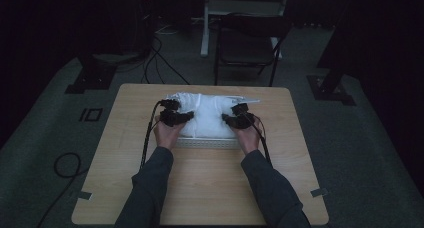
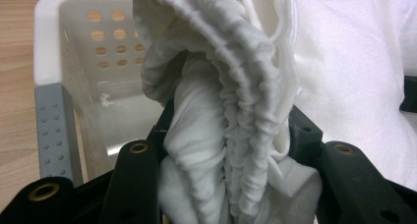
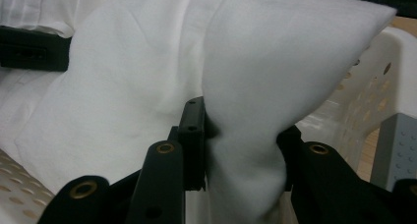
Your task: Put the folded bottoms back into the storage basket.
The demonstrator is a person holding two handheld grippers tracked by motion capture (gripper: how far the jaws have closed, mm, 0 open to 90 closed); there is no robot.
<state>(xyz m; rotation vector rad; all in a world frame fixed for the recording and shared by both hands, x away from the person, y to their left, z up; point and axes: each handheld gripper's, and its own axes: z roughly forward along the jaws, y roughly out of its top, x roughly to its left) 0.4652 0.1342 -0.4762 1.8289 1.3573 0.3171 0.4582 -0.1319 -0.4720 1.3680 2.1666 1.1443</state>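
Two grippers, left gripper (image 2: pixel 226 160), right gripper (image 3: pixel 241 150), pinching white cloth (image 1: pixel 205 115), seemingly over basket (image 2: pixel 54 52)

basket (image 2: pixel 49 42) walls hem white cloth (image 1: pixel 207 113) | table (image 1: pixel 210 183) front bare

Dim lab: rig stands (image 1: pixel 330 85), floor cables (image 1: pixel 155 58)

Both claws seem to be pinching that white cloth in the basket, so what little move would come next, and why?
Probably lift both together: the left claw and right claw each pinch a fold of the white cloth, which sits bunched in the white basket.
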